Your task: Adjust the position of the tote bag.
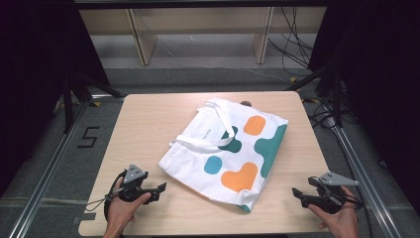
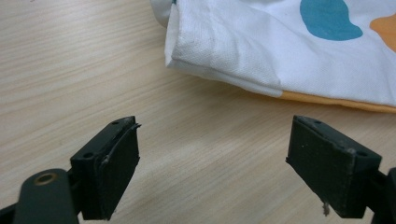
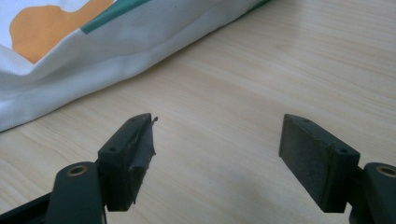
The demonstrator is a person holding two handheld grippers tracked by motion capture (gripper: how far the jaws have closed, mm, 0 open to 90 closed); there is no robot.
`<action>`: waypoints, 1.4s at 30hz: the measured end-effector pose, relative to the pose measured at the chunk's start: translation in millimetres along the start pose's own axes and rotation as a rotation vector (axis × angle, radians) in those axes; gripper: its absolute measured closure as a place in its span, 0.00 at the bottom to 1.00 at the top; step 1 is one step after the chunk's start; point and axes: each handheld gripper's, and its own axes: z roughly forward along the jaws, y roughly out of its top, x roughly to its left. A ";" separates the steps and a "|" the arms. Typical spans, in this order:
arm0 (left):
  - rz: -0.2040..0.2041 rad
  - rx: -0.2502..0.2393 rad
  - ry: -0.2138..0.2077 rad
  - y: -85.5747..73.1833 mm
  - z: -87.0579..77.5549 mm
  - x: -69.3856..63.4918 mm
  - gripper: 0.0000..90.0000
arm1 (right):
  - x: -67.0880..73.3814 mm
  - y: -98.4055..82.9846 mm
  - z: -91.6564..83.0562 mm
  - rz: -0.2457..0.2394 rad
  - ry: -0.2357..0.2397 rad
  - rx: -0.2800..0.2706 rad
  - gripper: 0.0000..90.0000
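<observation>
tote bag (image 1: pixel 233 151) flat mid-table | left gripper (image 1: pixel 157 190) wide open, empty, near its corner | right gripper (image 1: pixel 298 194) wide open, empty | risk: pinching one cloth layer, bag drags or bunches

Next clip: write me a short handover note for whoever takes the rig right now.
Left hand-held gripper: open, empty, low over the table, near the tote bag's near-left corner.
Right hand-held gripper: open, empty, near the bag's near-right side.
Bag: lying flat mid-table, straps resting on top, untouched by either gripper.
Done: nothing visible on the bag.
Left: probably close in and grasp the bag; all handling remains.
</observation>
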 end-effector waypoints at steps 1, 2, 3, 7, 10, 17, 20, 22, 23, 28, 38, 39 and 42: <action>0.000 0.000 0.000 0.0 0.0 0.0 0.18 | 0.2 -0.2 -1.1 0.005 0.020 0.001 0.30; 0.000 0.000 -0.001 0.1 -0.1 -0.1 0.18 | 0.2 -0.2 -1.1 0.005 0.020 0.001 0.30; -0.024 -0.021 0.000 0.2 1.0 -2.1 0.18 | 0.3 -0.2 -1.2 0.005 0.018 0.001 0.30; -0.026 -0.033 0.001 1.4 0.7 -1.5 0.18 | -0.5 0.0 -0.9 0.002 0.012 0.003 0.31; -0.037 -0.040 -0.011 3.2 0.0 0.4 0.20 | -1.0 0.6 -1.5 0.001 0.015 0.008 0.32; -0.037 -0.044 -0.019 11.5 0.3 3.7 0.23 | -2.6 0.4 1.5 0.004 0.021 0.014 0.32; -0.033 -0.047 -0.027 19.1 2.8 0.0 0.28 | -0.9 -0.6 2.5 0.031 0.012 0.005 0.32; -0.003 -0.047 -0.022 24.1 4.3 -0.7 0.30 | -4.0 -0.2 2.6 0.013 0.030 0.012 0.32; -0.012 -0.054 -0.013 26.9 5.1 -2.2 0.31 | -5.2 -0.5 2.4 0.005 0.028 0.000 0.32; -0.013 -0.082 -0.013 39.6 10.2 1.0 0.38 | -2.6 -1.1 1.3 0.032 0.028 0.006 0.32; 0.029 -0.047 -0.030 58.3 29.6 4.1 0.47 | 2.0 2.9 0.9 -0.015 0.013 0.005 0.34; 0.050 -0.038 -0.030 60.0 33.2 4.2 0.53 | 3.3 2.8 2.0 -0.014 0.039 0.003 0.34; 0.072 -0.016 -0.013 62.5 39.7 6.1 0.61 | 4.0 2.9 2.4 -0.020 0.029 0.005 0.34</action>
